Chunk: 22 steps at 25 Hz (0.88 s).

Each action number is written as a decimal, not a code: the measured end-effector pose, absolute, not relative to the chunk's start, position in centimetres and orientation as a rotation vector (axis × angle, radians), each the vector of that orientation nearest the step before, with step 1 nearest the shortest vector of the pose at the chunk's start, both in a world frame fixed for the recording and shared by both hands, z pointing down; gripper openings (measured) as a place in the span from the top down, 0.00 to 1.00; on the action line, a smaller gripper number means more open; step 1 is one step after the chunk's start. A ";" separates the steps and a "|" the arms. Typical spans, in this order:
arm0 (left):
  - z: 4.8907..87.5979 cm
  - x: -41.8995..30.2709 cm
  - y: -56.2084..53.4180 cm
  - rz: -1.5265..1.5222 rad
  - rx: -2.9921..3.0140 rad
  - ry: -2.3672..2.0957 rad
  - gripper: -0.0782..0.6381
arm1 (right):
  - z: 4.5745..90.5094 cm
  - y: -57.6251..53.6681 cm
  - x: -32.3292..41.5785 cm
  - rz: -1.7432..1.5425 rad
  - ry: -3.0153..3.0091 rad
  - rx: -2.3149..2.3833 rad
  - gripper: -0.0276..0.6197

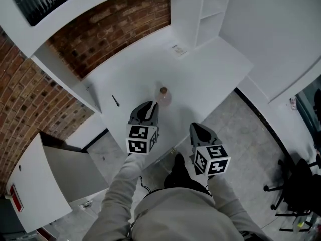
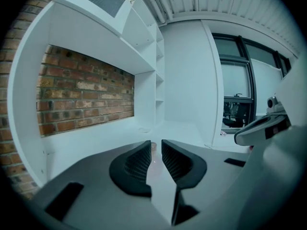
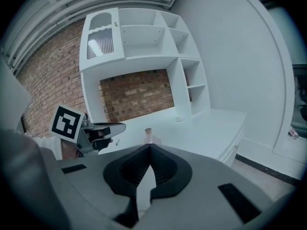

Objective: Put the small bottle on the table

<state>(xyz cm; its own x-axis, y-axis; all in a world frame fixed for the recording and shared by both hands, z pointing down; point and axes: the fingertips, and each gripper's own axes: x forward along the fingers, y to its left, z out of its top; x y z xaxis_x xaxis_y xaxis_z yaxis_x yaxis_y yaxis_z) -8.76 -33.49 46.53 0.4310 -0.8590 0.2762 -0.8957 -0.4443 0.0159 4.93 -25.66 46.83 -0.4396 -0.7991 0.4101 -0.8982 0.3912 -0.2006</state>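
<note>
My own grey sleeves sit nearest the lens, each ending in a marker cube. The left claw has its jaws a narrow gap apart with nothing pinched. The small bottle stands upright on the table just ahead of that claw's tips and a little to their right, apart from them. The right claw is pressed together and empty, and it hangs further back, off the table's near edge. I judge the bottle to be light and rigid (clear, glass-like, with a cork-coloured stopper), so probably slick and breakable. It also looks easy to topple with a nudge. I'd take it across the round belly, below the neck, with a gentle squeeze. The tabletop is smooth, flat white, with plenty of bare surface beyond the left claw. An open white shelf unit rises past it, a brick wall runs behind, and pale floor lies under the right claw.
</note>
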 end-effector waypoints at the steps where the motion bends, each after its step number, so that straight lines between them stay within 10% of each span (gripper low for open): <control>1: 46.5 -9.0 -32.9 0.338 2.519 -1.556 0.78 | 46.8 -25.4 4.7 0.576 -2.407 1.496 0.91; 22: 46.5 -13.8 -23.3 0.285 2.392 -1.629 0.85 | 44.7 -22.3 3.6 0.493 -2.500 1.451 0.91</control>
<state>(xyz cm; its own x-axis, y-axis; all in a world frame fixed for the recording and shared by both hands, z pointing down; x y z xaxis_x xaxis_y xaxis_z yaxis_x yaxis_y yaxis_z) -13.83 -23.26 46.48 0.3621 -0.8864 0.2885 -0.9317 -0.3539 0.0820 3.59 -22.32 44.65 -0.4935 -0.7998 0.3417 -0.8696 0.4596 -0.1804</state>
